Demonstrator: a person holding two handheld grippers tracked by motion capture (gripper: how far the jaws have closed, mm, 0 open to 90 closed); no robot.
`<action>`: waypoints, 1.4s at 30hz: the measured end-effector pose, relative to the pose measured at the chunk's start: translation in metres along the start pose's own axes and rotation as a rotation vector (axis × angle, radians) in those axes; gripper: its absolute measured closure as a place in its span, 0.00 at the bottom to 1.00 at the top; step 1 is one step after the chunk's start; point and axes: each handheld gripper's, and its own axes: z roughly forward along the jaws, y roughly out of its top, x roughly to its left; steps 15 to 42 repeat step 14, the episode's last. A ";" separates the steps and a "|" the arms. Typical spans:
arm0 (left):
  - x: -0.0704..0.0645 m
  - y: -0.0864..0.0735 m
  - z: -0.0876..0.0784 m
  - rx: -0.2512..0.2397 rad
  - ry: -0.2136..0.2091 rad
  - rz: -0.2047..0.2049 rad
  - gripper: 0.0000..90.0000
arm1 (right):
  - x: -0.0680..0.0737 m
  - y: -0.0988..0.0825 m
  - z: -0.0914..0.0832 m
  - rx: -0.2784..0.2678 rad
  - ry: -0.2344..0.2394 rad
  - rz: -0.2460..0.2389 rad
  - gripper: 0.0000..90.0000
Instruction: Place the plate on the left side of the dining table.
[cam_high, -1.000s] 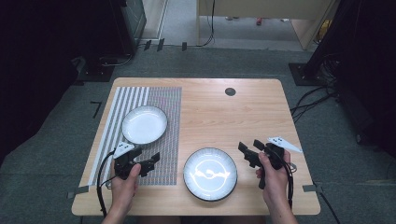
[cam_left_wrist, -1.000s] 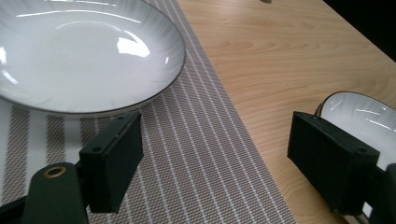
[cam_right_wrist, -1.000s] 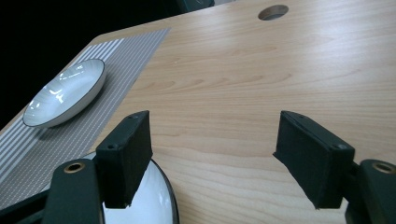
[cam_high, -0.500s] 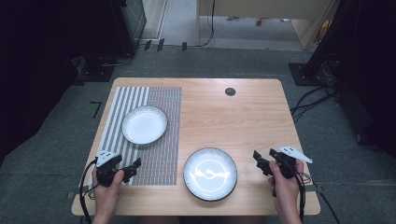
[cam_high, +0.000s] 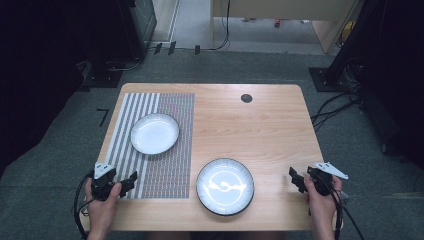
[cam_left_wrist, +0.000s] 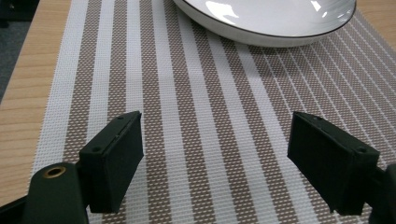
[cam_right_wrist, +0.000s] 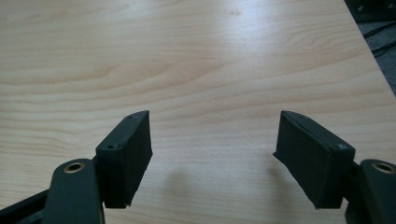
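high view: both hands at near edge, left gripper (cam_high: 131, 181) and right gripper (cam_high: 295, 178) jaws apart, empty; next likely a plate (cam_high: 225, 186).

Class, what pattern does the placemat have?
Brown and white stripes on the placemat, clearest in the left gripper view.

Brown and white stripes in a fine woven mesh are being shown by the placemat (cam_left_wrist: 205, 121) lying under and ahead of the black jaws of the left gripper (cam_left_wrist: 233, 163), and a white bowl (cam_left_wrist: 266, 18) with a thin dark rim is being seen beyond those jaws. Pale wood grain is being shown by the table (cam_right_wrist: 210, 70) beneath and ahead of the black jaws of the right gripper (cam_right_wrist: 215, 158). Between the two grippers, a glossy white plate (cam_high: 225, 186) edged in dark is being seen.
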 end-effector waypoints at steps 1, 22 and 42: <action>0.001 -0.001 0.001 0.002 0.004 0.004 0.20 | -0.001 -0.001 0.001 0.005 -0.015 -0.016 0.30; -0.011 -0.012 0.013 0.034 0.053 0.099 0.20 | 0.004 -0.008 0.009 0.025 -0.077 -0.119 0.31; -0.011 -0.012 0.013 0.034 0.053 0.099 0.20 | 0.004 -0.008 0.009 0.025 -0.077 -0.119 0.31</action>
